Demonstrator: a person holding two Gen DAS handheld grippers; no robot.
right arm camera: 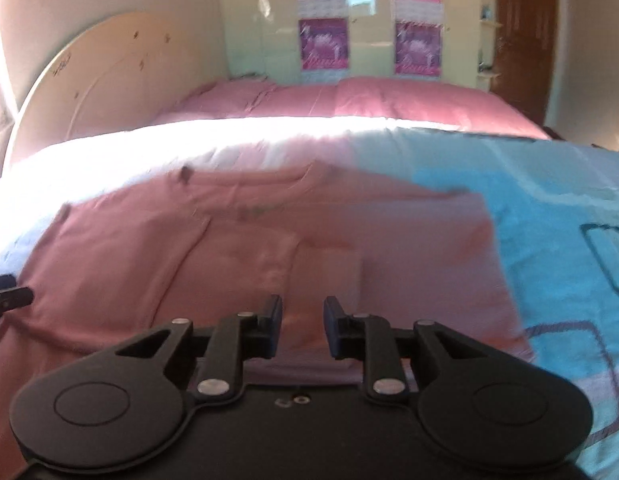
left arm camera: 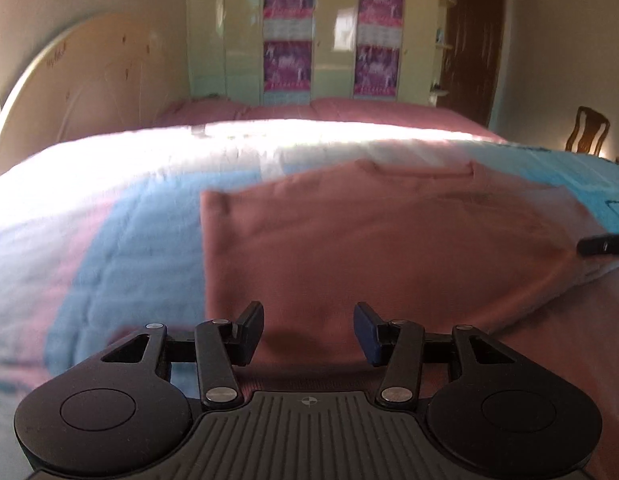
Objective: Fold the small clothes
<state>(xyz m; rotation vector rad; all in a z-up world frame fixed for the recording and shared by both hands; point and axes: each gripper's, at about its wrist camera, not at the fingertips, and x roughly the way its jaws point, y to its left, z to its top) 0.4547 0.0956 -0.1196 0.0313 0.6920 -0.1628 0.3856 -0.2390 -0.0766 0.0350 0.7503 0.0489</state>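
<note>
On the bed's quilt [left arm camera: 89,240] your pink shirt [left arm camera: 369,240] lies flat, one side seemingly folded in already, though blur makes that uncertain. Both the left claw [left arm camera: 308,334] and right claw [right arm camera: 302,326] stand apart, empty, above its near hem; remaining folds await.

Left gripper [left arm camera: 308,334]: black plastic body, ribbed grey panel at the centre bottom with a small crosshair mark near its top edge. Two round black discs with a raised ring at the sides. Black linkage arms, each with a triangular cut-out, pinned with silver round screws. Fingers [left arm camera: 250,330] blocky; left pad black, right pad dark blue.

Right gripper [right arm camera: 302,326]: same build, black discs, cut-out linkages, silver screws. Centre panel plain black with two small metal fittings near its top edge. Fingers [right arm camera: 334,326] black with dark blue inner faces.
</note>
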